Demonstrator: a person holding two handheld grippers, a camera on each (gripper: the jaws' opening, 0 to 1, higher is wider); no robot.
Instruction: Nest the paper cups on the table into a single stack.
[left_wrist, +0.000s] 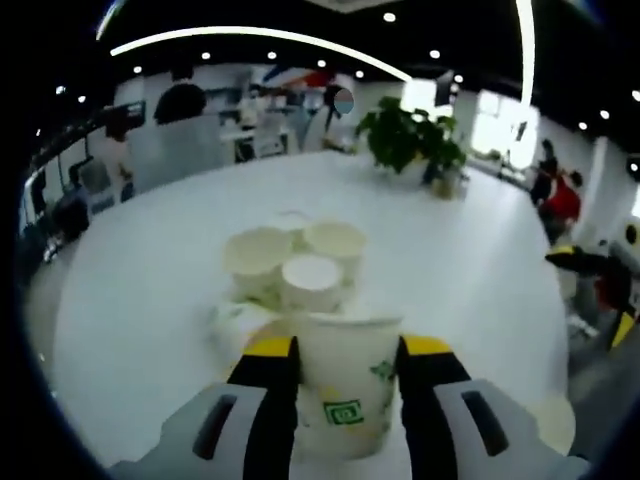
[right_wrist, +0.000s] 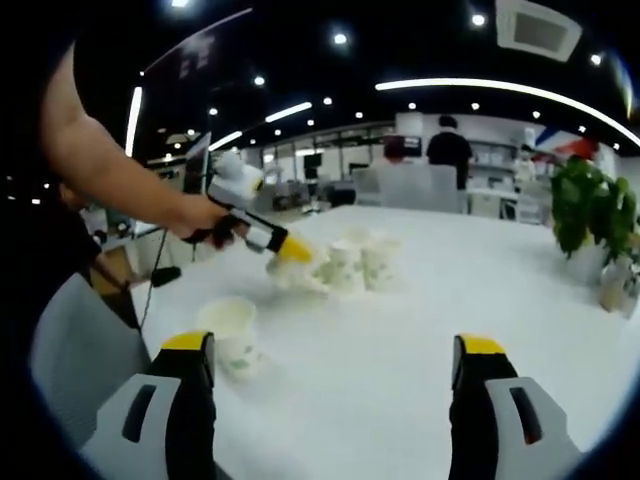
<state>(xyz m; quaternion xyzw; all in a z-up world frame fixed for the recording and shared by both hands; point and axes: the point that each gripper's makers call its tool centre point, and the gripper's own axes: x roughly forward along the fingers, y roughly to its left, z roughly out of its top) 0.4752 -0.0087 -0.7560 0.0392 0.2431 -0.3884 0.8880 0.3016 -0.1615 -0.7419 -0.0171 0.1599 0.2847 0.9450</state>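
White cup (left_wrist: 345, 385) sat pinched in your left claw (left_wrist: 347, 372), cup cluster (left_wrist: 295, 262) at 12 o'clock on the table (left_wrist: 150, 300); your right claw (right_wrist: 335, 365) stood spread.

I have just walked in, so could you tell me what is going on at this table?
A person is stacking paper cups with two handheld grippers. The left gripper is shut on a paper cup, held just short of a cluster of upright cups on the white table. The right gripper is open and holds nothing. A single cup stands apart, near its left jaw. A potted plant stands at the far edge.
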